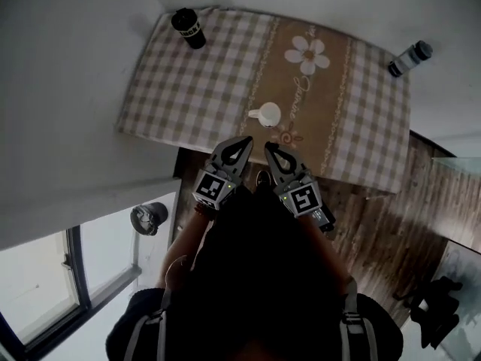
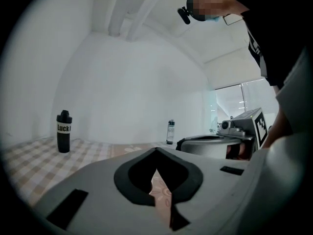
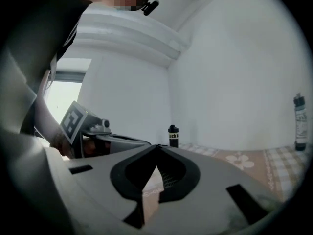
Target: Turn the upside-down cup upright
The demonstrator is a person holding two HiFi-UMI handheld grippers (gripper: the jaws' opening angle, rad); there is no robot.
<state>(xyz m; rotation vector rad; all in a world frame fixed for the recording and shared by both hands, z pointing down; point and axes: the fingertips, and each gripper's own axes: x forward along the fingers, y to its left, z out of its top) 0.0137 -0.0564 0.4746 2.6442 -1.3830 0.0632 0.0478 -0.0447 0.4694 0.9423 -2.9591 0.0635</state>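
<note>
The left gripper (image 1: 246, 141) and right gripper (image 1: 269, 149), both with jaws pressed together, hang side by side near the white cup (image 1: 267, 114).

the room was lit by soft, even daylight, brightest at the window (image 1: 41, 284) low in the head view. the person's dark clothing (image 1: 255, 277) showed almost no detail. both gripper views bulged fisheye-style, with black corners.
</note>
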